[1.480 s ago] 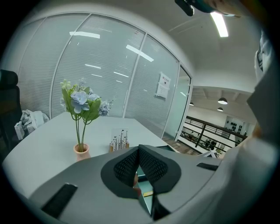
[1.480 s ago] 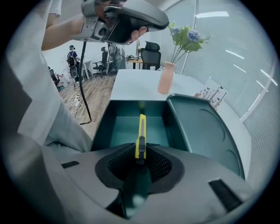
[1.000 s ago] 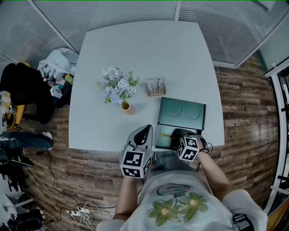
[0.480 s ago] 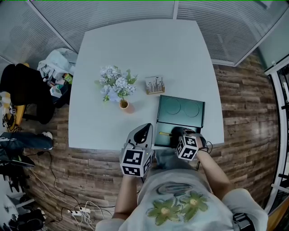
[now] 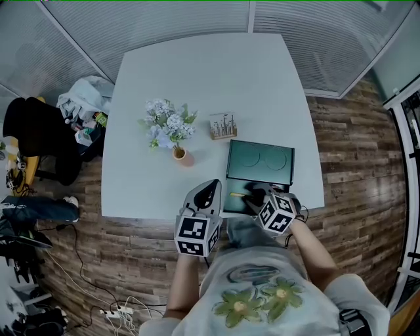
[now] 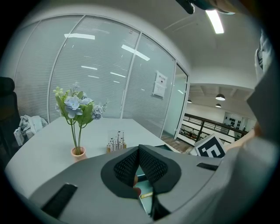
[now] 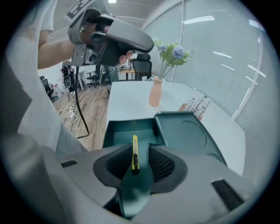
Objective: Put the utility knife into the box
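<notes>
Utility knife (image 7: 134, 154) is lying inside the open green box (image 7: 114, 131) at the white table's (image 5: 197, 85) near edge. The right gripper (image 7: 136, 146) is hovering over it. Its jaws have just been opening and are standing wide, with the knife showing between them untouched. The left gripper (image 6: 139, 149) is waiting beside the box, jaws together. Glass walls (image 5: 164, 20) and wooden floor (image 5: 354, 144) are surrounding the table.

Right tongs (image 7: 137, 151): jaws just opened, lifted off slim yellow utility knife (image 7: 135, 154), which now lies released on floor of dark green open box (image 7: 118, 131).
</notes>
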`<state>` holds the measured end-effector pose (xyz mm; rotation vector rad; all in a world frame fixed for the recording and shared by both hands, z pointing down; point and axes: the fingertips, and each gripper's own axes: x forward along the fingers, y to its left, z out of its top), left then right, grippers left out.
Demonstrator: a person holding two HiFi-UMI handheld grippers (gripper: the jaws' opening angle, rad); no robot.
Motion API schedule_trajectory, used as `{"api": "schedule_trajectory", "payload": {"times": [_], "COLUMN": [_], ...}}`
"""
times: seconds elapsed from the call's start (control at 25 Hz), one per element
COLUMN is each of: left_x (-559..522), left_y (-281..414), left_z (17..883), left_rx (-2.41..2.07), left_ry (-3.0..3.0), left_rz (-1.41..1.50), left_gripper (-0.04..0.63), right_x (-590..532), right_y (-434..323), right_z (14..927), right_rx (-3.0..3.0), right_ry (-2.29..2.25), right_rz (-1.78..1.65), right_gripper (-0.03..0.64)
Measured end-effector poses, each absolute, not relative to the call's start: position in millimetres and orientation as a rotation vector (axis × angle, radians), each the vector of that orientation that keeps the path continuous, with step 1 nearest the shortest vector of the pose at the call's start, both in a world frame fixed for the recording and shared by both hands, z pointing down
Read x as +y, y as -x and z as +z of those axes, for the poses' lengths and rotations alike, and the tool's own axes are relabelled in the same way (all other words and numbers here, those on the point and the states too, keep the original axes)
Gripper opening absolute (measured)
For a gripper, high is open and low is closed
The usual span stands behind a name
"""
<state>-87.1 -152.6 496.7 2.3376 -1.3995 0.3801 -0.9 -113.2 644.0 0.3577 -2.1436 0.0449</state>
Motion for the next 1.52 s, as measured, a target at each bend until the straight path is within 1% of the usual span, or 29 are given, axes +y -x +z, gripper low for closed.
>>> {"api": "schedule_trajectory", "payload": {"times": [0.08, 0.2, 0.28, 0.44, 0.48, 0.56, 0.64, 0.68, 0.96, 1.16, 1.52], "left_x": [-151.5, -150.6, -149.8, -146.6, -146.0, -144.7, -142.7, -141.8, -135.9, -129.8, -124.1], "left_y": [86.8, 87.5, 87.6, 84.5, 83.1, 80.4, 78.2, 77.3, 69.3, 63.2, 58.7], "left_z": [493.8, 488.9, 486.2, 478.1, 475.6, 471.5, 468.1, 466.4, 457.8, 454.8, 451.2], "left_rx": [-1.407, -1.422, -1.431, -1.444, -1.445, -1.446, -1.448, -1.449, -1.458, -1.459, -1.463], "left_ry": [-2.342, -2.346, -2.348, -2.36, -2.366, -2.376, -2.381, -2.383, -2.391, -2.397, -2.401], "left_rz": [0.379, 0.373, 0.371, 0.366, 0.363, 0.358, 0.354, 0.351, 0.312, 0.306, 0.298], "left_gripper": [0.002, 0.002, 0.002, 0.002, 0.002, 0.002, 0.002, 0.002, 0.002, 0.002, 0.002], "right_x": [-115.2, -118.4, -120.8, -123.6, -124.8, -127.3, -129.9, -131.0, -130.8, -125.4, -121.5], "right_y": [3.4, 7.6, 11.6, 16.0, 16.1, 15.7, 13.9, 12.8, 6.4, 3.0, 1.9], "right_z": [630.2, 607.5, 590.0, 555.6, 547.4, 532.2, 518.2, 511.4, 475.9, 460.6, 453.8], "right_rx": [-2.183, -2.247, -2.307, -2.428, -2.452, -2.49, -2.521, -2.535, -2.603, -2.651, -2.682], "right_ry": [-0.386, -0.435, -0.475, -0.571, -0.596, -0.644, -0.699, -0.726, -0.881, -0.952, -0.951], "right_rz": [0.053, 0.062, 0.081, 0.136, 0.137, 0.131, 0.125, 0.124, 0.06, 0.085, 0.107], "right_gripper": [0.107, 0.107, 0.092, 0.089, 0.067, 0.057, 0.009, 0.003, 0.0, 0.0, -0.002]}}
